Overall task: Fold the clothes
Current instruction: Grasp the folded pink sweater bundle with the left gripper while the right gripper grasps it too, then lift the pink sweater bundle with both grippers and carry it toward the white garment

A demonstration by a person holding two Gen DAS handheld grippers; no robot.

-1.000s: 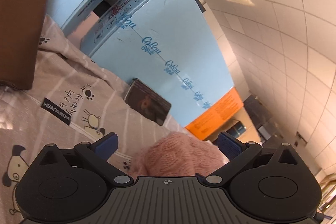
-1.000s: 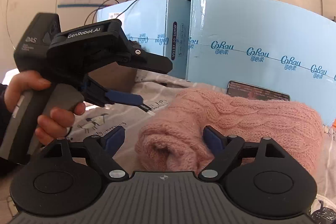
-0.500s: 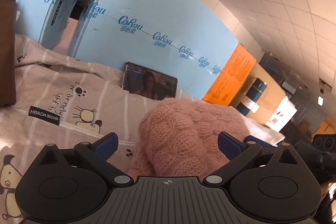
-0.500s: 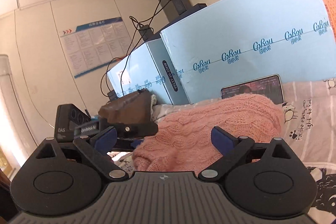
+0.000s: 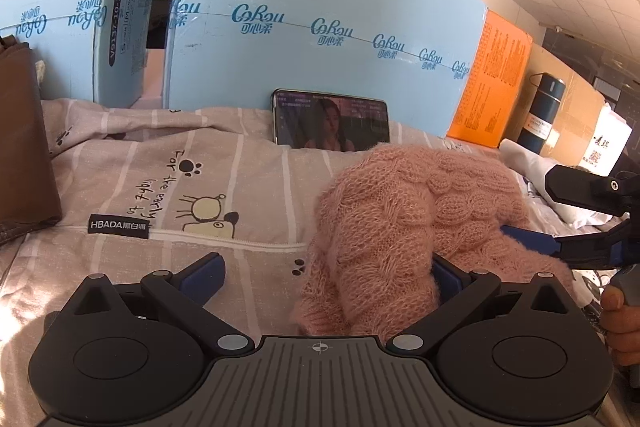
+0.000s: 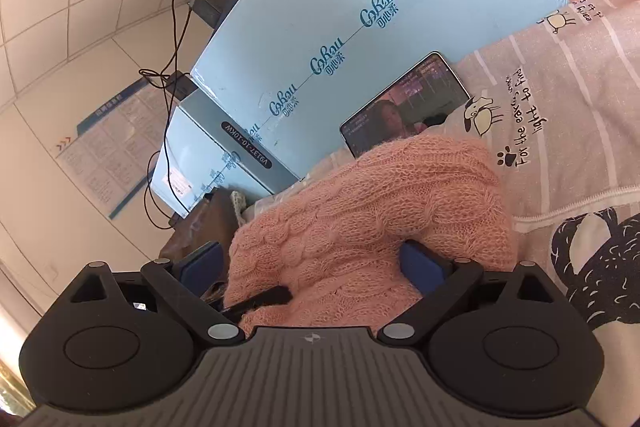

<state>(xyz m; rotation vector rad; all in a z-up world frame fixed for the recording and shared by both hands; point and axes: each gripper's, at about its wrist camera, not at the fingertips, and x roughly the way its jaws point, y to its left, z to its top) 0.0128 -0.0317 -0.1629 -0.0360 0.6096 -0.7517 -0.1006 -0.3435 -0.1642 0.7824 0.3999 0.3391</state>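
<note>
Pink sweater [image 5: 404, 223] — bundled on the bed [image 5: 160, 187]

Fuzzy cable knit, folded into a thick rounded lump, lying on the striped cartoon-print cover toward its back edge — one end lifted.

A: Left wrist view: low over the printed bedsheet [image 5: 248, 187], level, facing the blue cartons [image 5: 320, 27]. Very near the pink sweater [image 5: 400, 227], which sits right of centre between the spread fingers of the left gripper [image 5: 326, 273].

B: Right wrist view: also close on the pink sweater [image 6: 360, 207], but rolled hard (horizon tilted, ceiling upper left). Facing the same blue cartons [image 6: 360, 27] across the right gripper [image 6: 310, 265].

A: Overlap?

B: Sweater, cartons, phone [image 5: 332, 123] propped against them, sheet. Phone [image 6: 404, 107] slanted here. Right gripper [image 5: 580, 223] visible at the left view's right edge.
</note>
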